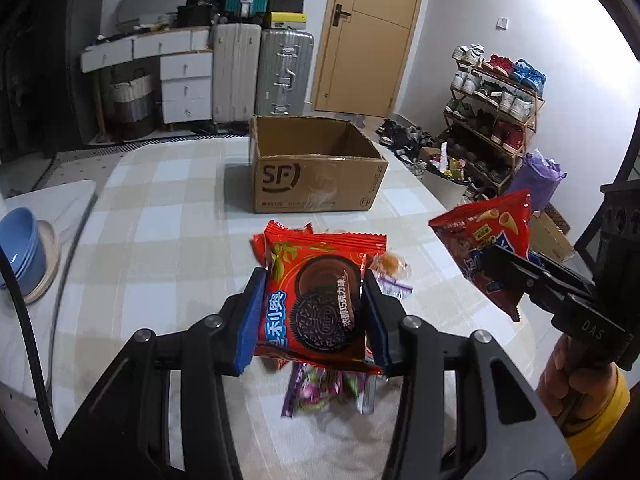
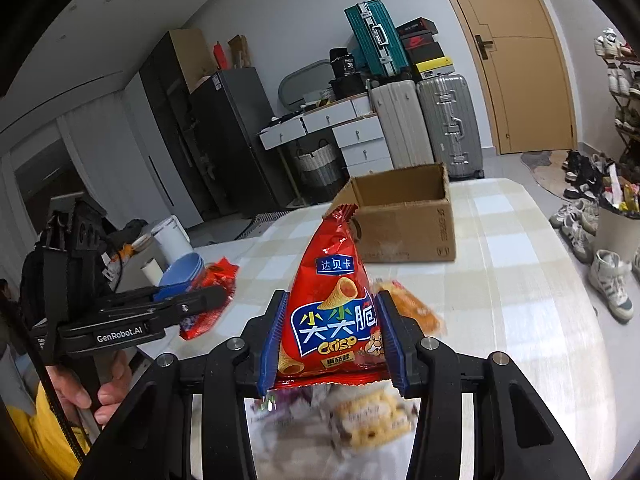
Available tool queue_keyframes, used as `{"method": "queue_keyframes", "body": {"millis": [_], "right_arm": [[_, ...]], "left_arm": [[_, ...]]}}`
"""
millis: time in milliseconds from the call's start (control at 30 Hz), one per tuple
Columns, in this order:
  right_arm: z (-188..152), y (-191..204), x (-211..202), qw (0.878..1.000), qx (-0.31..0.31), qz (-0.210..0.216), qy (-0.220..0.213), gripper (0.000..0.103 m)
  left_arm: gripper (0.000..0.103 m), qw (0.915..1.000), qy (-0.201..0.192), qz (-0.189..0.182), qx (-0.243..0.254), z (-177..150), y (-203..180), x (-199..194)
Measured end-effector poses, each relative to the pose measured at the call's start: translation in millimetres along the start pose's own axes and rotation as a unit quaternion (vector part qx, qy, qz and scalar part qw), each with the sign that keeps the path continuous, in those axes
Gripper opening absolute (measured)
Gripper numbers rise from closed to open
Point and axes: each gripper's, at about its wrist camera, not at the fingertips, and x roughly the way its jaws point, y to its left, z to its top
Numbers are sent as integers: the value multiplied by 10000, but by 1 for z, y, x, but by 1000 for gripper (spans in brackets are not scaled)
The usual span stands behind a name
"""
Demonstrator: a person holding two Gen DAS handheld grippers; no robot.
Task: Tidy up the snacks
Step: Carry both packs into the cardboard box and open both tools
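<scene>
Pinched between the nearly closed blue pads of the left gripper (image 1: pixel 314 278): a red Oreo packet (image 1: pixel 320 312), up off the checked table (image 1: pixel 160 240), with what looks like a second red packet tucked behind it. Hard to tell if that one is truly gripped. Pinched the same way in the right gripper (image 2: pixel 332 296): a red Crisp cone-snack bag (image 2: pixel 332 264), held by its bottom end and standing up tall, also in the air. Straight ahead on the table, apart from both hands: an open cardboard SF box (image 1: pixel 320 184), nothing to see inside from here. Down below on the table: a heap of loose snacks (image 1: pixel 320 392), blurry, with an orange pack (image 1: pixel 390 264) beside it. Now the things that might go wrong. Could lose the back red packet on the way, if only squashed and not really held. Could tip or flop the tall Crisp bag, since gripped only low down with a puffy top. Could crush the cookies or cones with too hard a squeeze. Could bump the two grippers together, both heading for one box from close side by side. Could catch a bag on the box wall and push the light box along the slippery cloth. Could miss the box if let go too soon.
</scene>
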Motion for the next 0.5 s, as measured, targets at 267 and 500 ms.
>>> {"method": "queue_keyframes", "body": {"millis": [267,500], "right_arm": [[68,-22,36,9996,49,248,-93,44],[133,-47,84,9991,291,302,6,44]], "left_arm": [[42,9995,-10,-178,-243,76,31,28],[42,9999,0,-107,13,162,23,69]]}}
